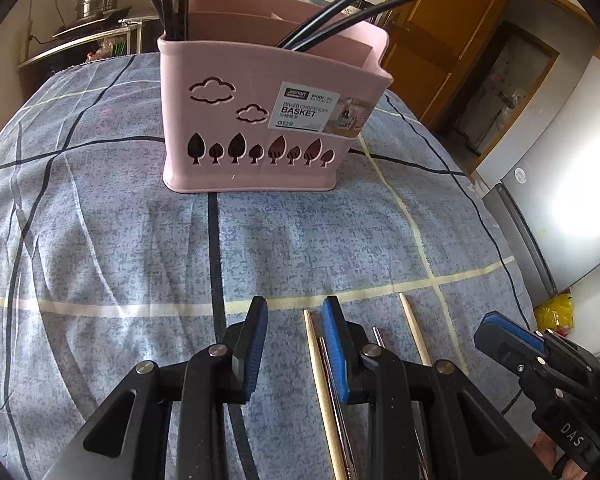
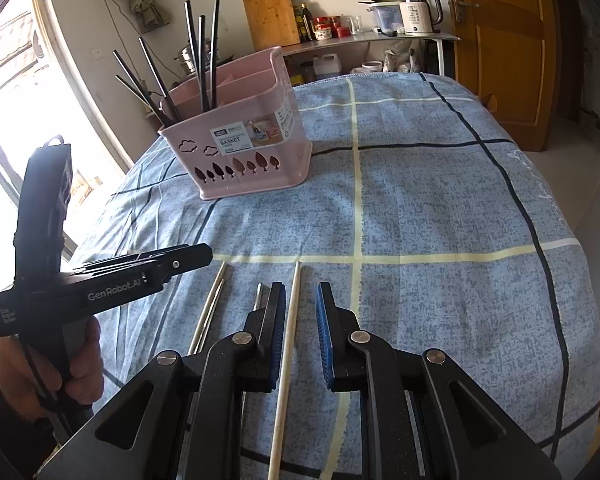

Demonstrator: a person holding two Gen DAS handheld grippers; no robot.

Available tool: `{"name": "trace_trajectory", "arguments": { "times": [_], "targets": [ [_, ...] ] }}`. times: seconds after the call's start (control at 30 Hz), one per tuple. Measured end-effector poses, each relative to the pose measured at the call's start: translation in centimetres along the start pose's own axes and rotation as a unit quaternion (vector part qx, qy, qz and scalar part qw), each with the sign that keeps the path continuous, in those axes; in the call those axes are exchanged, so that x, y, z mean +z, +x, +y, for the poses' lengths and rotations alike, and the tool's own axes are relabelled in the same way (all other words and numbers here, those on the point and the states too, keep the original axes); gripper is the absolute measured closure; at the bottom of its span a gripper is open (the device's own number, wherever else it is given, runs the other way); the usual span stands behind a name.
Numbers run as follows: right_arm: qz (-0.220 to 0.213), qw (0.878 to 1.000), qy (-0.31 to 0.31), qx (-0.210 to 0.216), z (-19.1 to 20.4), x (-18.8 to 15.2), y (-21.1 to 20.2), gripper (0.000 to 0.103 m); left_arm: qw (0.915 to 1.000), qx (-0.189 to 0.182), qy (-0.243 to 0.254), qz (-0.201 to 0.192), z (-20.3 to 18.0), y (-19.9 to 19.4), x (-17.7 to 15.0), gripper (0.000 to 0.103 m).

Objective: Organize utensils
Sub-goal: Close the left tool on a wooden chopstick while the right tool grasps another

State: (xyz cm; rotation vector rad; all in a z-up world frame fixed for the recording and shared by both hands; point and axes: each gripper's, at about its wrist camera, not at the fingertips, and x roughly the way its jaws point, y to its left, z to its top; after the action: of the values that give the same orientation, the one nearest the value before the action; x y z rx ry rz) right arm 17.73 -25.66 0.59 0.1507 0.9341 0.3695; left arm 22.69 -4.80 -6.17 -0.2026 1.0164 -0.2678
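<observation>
A pink divided chopsticks basket [image 1: 256, 120] stands on the blue plaid cloth [image 1: 100, 220] and holds several black chopsticks [image 1: 172, 4]; it also shows in the right wrist view [image 2: 252, 148]. Wooden chopsticks [image 1: 320, 380] and a metal one [image 1: 378, 338] lie on the cloth by my grippers. My left gripper [image 1: 294, 312] is open and empty, just left of them. My right gripper [image 2: 300, 296] is open, its jaws either side of one wooden chopstick [image 2: 288, 344] lying on the cloth. Other chopsticks [image 2: 210, 308] lie to its left.
A steel shelf [image 2: 372, 38] with a kettle [image 2: 418, 12], bottles and a cutting board stands behind the table. A wooden door [image 2: 504, 40] is at the right. A steamer pot [image 1: 100, 0] sits on a stand at the back left. A fridge [image 1: 560, 184] stands right of the table.
</observation>
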Motion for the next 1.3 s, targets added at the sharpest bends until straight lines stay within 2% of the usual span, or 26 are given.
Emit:
{"name": "trace_trajectory", "arguments": {
  "times": [0.13, 0.3, 0.4, 0.57, 0.73, 0.9, 1.03, 1.3],
  "targets": [
    [0.005, 1.0, 0.003, 0.0, -0.3, 0.0, 0.4, 0.087, 0.9999, 0.008, 0.005, 0.006, -0.2, 0.9, 0.1, 0.076],
    [0.014, 1.0, 0.001, 0.002, -0.1, -0.1, 1.1, 0.087, 0.9989, 0.034, 0.031, 0.006, -0.9, 1.4, 0.0, 0.094],
    [0.024, 1.0, -0.003, 0.002, 0.0, -0.2, 1.8, 0.087, 0.9984, 0.039, 0.041, 0.005, -0.8, 1.4, 0.0, 0.1],
    [0.038, 0.999, -0.008, 0.001, 0.3, -0.5, 2.7, 0.087, 0.9983, 0.037, 0.045, 0.006, -0.3, 1.1, -0.2, 0.101],
    [0.043, 0.999, -0.007, 0.0, 0.1, -0.8, 3.0, 0.087, 0.9996, 0.012, 0.027, 0.007, 0.2, 0.4, 0.2, 0.099],
    [0.043, 0.999, -0.008, 0.001, 0.2, -0.9, 3.0, 0.087, 0.9991, 0.017, 0.035, 0.019, -0.9, 1.3, 0.3, 0.099],
    [0.047, 0.999, -0.007, -0.002, 0.0, -1.0, 3.2, 0.087, 0.9982, 0.027, 0.052, 0.014, -1.9, 1.5, 0.2, 0.096],
    [0.054, 0.998, -0.008, -0.008, 0.0, -1.1, 3.7, 0.087, 0.9977, 0.034, 0.056, 0.013, -1.4, 1.4, 0.2, 0.093]
  ]
}}
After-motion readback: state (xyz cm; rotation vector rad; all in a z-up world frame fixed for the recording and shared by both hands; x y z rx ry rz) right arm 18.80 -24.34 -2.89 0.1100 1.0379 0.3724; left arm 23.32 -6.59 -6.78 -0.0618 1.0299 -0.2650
